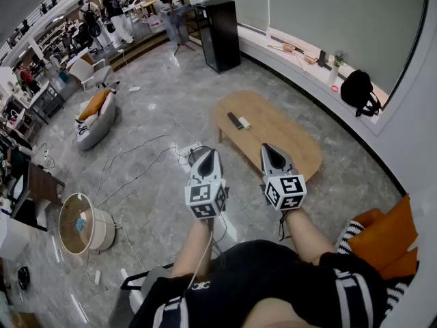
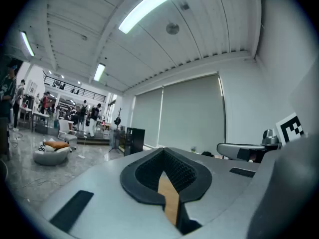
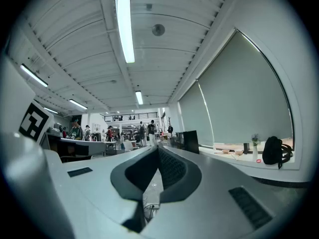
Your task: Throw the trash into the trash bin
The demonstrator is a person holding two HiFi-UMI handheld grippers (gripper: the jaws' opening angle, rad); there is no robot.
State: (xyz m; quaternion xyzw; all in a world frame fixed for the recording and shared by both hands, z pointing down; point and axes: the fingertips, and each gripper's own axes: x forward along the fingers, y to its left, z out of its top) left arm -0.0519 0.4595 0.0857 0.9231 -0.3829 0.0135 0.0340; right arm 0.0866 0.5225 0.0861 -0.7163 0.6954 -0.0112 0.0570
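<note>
— While both grippers are held out level over the grey floor, how do their jaws stand?

— Together, on each. The left gripper (image 1: 209, 154) has its dark pads meeting at the tip with nothing between them; only a sliver of wood colour shows through the slit in its own view. The right gripper (image 1: 268, 147) is closed just the same, and empty.

— Where is the trash?

— Hard to say which thing it is. A small pale item (image 1: 244, 123) lies on the oval wooden table (image 1: 290, 145), just beside a dark remote (image 1: 234, 120); that is the likeliest piece (too small to tell what it is). The table sits just beyond the jaws.

— And the bin?

— A round tub (image 1: 104, 231) with a tan inside stands on the floor at the far left of the head view, well apart from both grippers. It may be the trash bin; something blue lies in it.

— Anything else nearby?

— Loose cables (image 1: 136, 157) trail across the floor between the tub and the table. A grey beanbag (image 1: 95, 127) sits further off, and a black backpack (image 1: 360, 93) rests on the window ledge.
</note>
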